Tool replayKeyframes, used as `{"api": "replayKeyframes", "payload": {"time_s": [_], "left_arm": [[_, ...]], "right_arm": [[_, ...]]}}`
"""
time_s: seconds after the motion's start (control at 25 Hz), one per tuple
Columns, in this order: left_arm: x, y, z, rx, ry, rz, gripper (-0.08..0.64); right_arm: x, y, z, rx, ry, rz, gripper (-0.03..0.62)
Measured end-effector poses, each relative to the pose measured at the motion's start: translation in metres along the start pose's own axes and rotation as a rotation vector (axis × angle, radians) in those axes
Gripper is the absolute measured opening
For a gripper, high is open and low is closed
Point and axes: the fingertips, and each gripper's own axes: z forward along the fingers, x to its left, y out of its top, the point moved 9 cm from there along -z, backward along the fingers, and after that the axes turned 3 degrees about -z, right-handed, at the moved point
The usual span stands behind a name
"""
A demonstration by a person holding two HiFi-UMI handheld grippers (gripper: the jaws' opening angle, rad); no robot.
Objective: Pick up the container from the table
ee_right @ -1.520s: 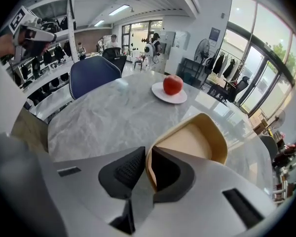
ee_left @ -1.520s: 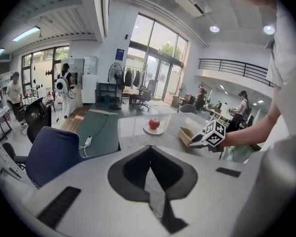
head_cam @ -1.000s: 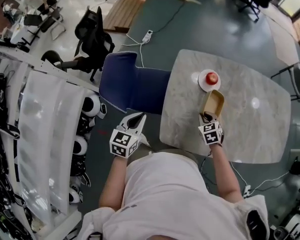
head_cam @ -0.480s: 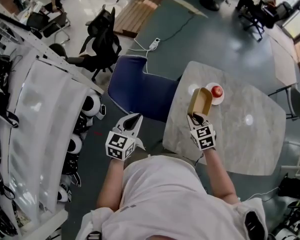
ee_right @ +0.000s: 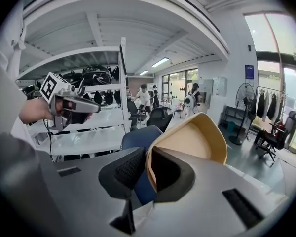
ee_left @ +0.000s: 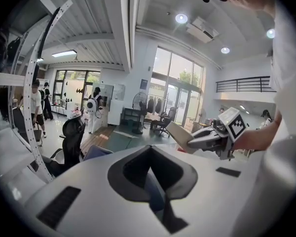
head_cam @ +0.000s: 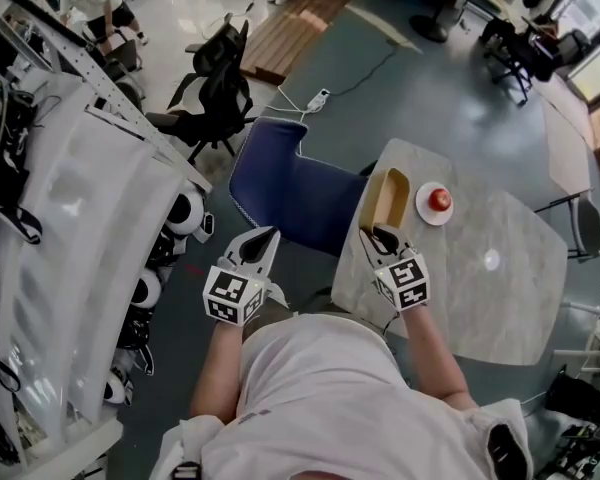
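Observation:
The container (head_cam: 388, 196) is a tan oblong tray. It hangs in the air over the left edge of the marble table (head_cam: 500, 298), tilted on its side. My right gripper (head_cam: 377, 236) is shut on its near rim. In the right gripper view the rim (ee_right: 192, 139) sits pinched between the black pads (ee_right: 126, 169). My left gripper (head_cam: 260, 238) is held off the table to the left, above the floor, shut with nothing in it. The left gripper view shows its jaws (ee_left: 153, 181) closed, with the container (ee_left: 180, 134) off to the right.
A white plate with a red apple (head_cam: 438, 201) stays on the table just right of the container. A blue chair (head_cam: 290, 193) stands against the table's left side. A black office chair (head_cam: 220, 78) is farther back, and white shelving (head_cam: 80, 218) fills the left.
The right gripper has lifted the container off the table, away from the plate, and carried it left to the table's edge. The left gripper rose a little.

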Motion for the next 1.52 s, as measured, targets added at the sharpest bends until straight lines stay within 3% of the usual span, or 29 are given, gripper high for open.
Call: {"api": "replayKeyframes", "payload": {"time_s": [0.32,0.64,1.0,1.52], "left_arm": [[0.011,0.014,-0.020,-0.061,-0.009,0.014,0.002],[0.017,0.025,-0.033,-0.113,-0.038,0.041,0.002],[0.013,0.026,-0.037,-0.129,-0.071,0.063,0.002],[0.005,0.019,-0.027,-0.111,-0.094,0.049,0.002]], "right_arm": [[0.028,0.032,0.007,-0.137,0.076,-0.002,0.054],[0.054,0.052,0.008,-0.213,0.123,-0.020,0.054],[0.065,0.052,0.003,-0.232,0.138,-0.021,0.054],[0.070,0.034,0.001,-0.182,0.135,-0.019,0.052]]}}
